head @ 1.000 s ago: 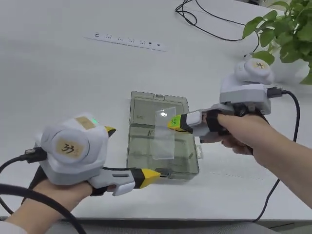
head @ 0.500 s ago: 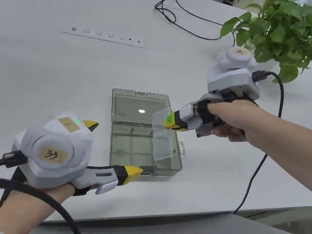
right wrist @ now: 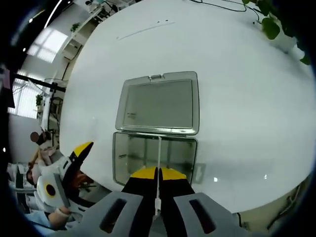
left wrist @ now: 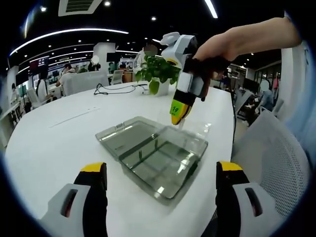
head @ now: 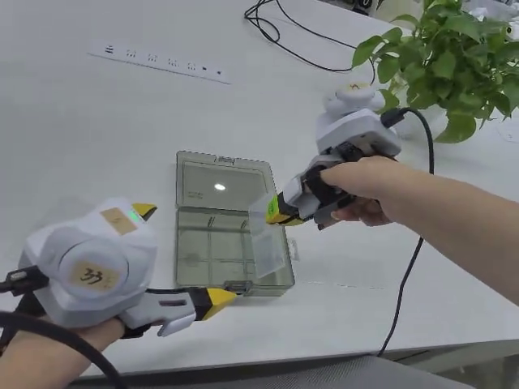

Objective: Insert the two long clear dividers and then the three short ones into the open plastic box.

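Bench (head: 97, 146): white; open plastic box (head: 188, 243) laid flat, lid back.
Right gripper (head: 276, 212): fingers pinched on clear divider (head: 269, 243), held edge-down.
Divider: brought lower than a second ago, now at the tray's right side; seating judged near.
Left gripper (head: 182, 253): fingers spread, held at the box front.

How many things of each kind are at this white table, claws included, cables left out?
claws: 2 (left claw, right claw)
plastic box: 1
clear divider in the right claw: 1
power strip: 1
potted plant: 1
total: 6
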The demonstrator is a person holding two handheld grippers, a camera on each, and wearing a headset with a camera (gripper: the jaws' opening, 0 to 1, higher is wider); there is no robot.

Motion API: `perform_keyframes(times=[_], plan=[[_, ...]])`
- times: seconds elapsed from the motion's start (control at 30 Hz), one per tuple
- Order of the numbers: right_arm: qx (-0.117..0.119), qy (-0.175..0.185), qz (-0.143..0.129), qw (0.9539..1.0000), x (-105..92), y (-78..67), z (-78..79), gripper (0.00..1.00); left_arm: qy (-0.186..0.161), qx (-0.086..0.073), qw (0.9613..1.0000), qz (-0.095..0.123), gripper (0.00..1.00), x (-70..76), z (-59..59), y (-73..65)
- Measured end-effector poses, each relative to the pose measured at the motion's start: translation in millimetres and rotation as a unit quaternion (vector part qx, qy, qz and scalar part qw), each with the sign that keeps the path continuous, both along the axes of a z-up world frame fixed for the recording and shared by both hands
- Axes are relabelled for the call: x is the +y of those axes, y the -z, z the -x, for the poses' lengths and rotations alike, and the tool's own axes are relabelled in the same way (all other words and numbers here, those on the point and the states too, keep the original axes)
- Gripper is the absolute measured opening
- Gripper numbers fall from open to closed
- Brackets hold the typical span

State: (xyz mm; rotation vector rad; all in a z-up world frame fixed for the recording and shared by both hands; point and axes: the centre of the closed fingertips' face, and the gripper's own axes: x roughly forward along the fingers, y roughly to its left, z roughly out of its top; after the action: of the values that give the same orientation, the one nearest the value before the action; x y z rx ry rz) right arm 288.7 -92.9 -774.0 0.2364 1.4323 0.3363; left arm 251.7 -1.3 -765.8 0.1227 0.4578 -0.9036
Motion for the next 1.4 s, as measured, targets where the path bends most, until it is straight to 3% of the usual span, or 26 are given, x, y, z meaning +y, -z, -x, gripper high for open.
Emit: perform_keyframes(times=[0.43,1.3,1.4], plan=[[0.015,0.001,0.019,0.9997,-8.4,17.1,-3.4,0.02,-0.005,0.005,1.0,0.005,0.91,2.1,-1.4,0.6],[0.032,-0.01,0.039,0.9987,-3.8,24.7,-1.6,0.02,-0.008,0.016,0.9998,0.007,0.89,4.2,-2.3,5.7],[0.033,-0.01,0.039,0.9986,-0.8,23.4,4.0,0.02,-0.009,0.016,0.9998,0.007,0.88,4.6,-2.5,6.2]])
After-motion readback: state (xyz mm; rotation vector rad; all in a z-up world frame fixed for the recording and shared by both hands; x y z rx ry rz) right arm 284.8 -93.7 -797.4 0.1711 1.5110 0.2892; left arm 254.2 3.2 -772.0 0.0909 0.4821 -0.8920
